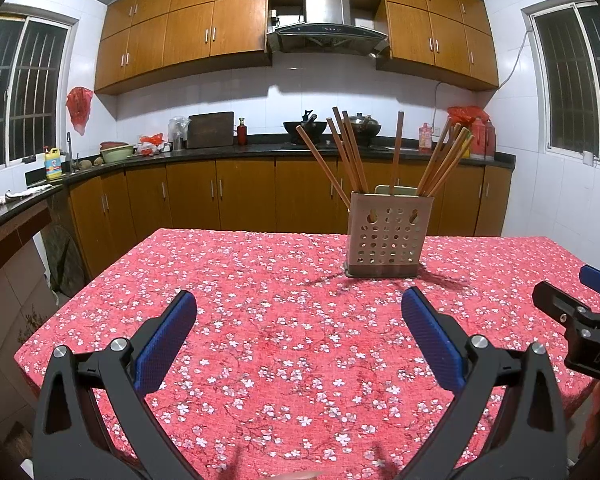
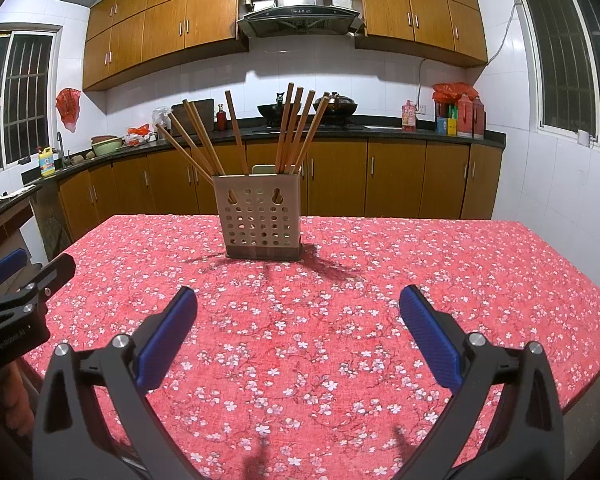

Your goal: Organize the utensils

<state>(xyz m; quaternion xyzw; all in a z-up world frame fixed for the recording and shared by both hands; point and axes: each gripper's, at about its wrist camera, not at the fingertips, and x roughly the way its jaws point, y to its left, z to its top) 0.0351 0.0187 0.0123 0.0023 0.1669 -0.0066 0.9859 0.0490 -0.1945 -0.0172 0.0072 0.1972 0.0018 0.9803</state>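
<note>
Chopsticks (image 1: 350, 156) well beyond spread jaws

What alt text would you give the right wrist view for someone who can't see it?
A perforated holder full of wooden chopsticks stands upright on a red floral tablecloth, straight ahead of the open, empty right gripper. The left gripper shows at the left edge, and kitchen cabinets line the back wall.

Chopsticks (image 2: 236, 136) stand in a holder (image 2: 260, 216) on the table (image 2: 420, 264), cabinets (image 2: 340, 176) behind it.
</note>
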